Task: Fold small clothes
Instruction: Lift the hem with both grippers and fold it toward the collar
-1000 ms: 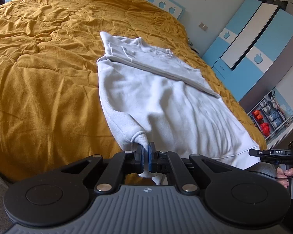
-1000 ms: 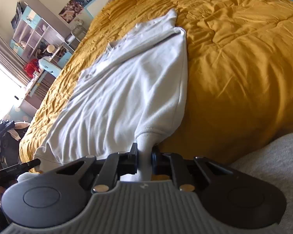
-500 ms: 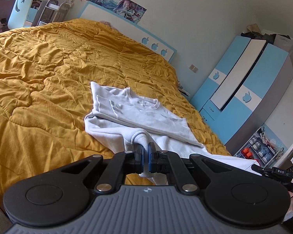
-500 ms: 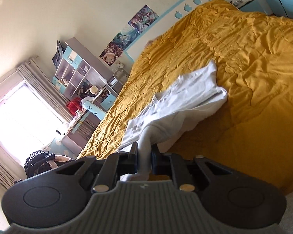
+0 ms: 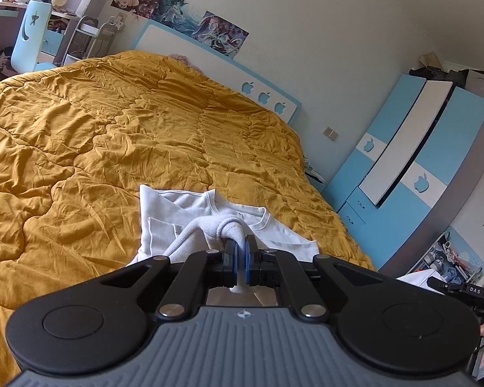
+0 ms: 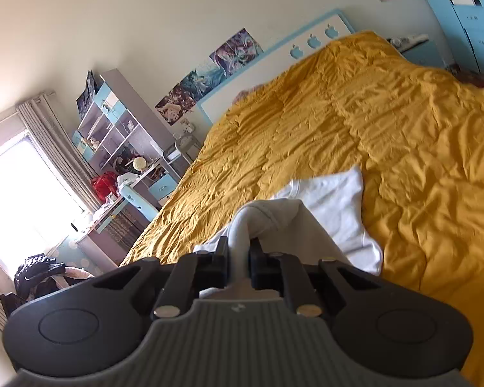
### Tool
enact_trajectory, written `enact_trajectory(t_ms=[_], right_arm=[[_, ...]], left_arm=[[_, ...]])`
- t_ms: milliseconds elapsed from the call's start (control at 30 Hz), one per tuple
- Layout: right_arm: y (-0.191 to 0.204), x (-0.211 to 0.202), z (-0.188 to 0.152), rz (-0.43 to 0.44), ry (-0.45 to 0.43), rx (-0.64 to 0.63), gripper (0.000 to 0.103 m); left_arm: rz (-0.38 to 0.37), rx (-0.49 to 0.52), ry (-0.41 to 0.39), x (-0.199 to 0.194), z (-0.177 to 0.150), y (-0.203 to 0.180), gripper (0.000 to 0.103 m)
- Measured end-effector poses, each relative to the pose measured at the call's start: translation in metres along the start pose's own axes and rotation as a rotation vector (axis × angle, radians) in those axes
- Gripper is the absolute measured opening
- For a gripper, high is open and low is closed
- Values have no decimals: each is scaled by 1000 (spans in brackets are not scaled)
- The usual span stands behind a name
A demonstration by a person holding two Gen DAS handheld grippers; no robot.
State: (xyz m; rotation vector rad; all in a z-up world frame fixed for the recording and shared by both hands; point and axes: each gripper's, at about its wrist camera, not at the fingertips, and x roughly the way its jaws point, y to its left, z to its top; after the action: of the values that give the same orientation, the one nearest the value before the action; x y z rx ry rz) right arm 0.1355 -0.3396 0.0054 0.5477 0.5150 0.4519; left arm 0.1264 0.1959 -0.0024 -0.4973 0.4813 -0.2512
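Note:
A white sweatshirt (image 5: 177,213) lies on the mustard-yellow quilt (image 5: 113,135), its sleeves folded across the chest and its collar facing away. My left gripper (image 5: 241,248) is shut on a bunched corner of the sweatshirt's hem, held above the collar end. My right gripper (image 6: 238,251) is shut on the other hem corner of the sweatshirt (image 6: 335,206), lifted over the garment's upper part. The lower body of the sweatshirt is hidden under both grippers. The right gripper's tip (image 5: 461,288) shows at the left wrist view's right edge.
The bed has a white and blue headboard (image 5: 242,74) at the far end. A blue and white wardrobe (image 5: 419,161) stands to the right of the bed. A desk, shelves (image 6: 119,132) and a light-blue chair (image 5: 29,35) stand on the left by the window.
Both grippers have carried the hem corners up and forward toward the collar, folding the sweatshirt's lower half over its upper half. Both stay shut on the cloth.

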Motion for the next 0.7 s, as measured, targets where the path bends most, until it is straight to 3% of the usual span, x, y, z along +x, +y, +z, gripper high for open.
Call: enact_trajectory(t_ms=[133,367,500,633,700], right_arm=[[1,36,28,34,-30,-20,7],[-15,112,63,-24,-39,26,7],[-32,159,75,-66,-50,56,7],[-52,212,84,-136,-37,42,7],[-64,236,87,-162,-25,62,7]], left_arm=[[13,-41,-35,27,22,7,4],[56,-57,-63,95,45,23,4],[92,-147,-25,145,56,43,4],[112,-85,-31,183,63,54,4],[131,-113,-5,203,66,63,4]])
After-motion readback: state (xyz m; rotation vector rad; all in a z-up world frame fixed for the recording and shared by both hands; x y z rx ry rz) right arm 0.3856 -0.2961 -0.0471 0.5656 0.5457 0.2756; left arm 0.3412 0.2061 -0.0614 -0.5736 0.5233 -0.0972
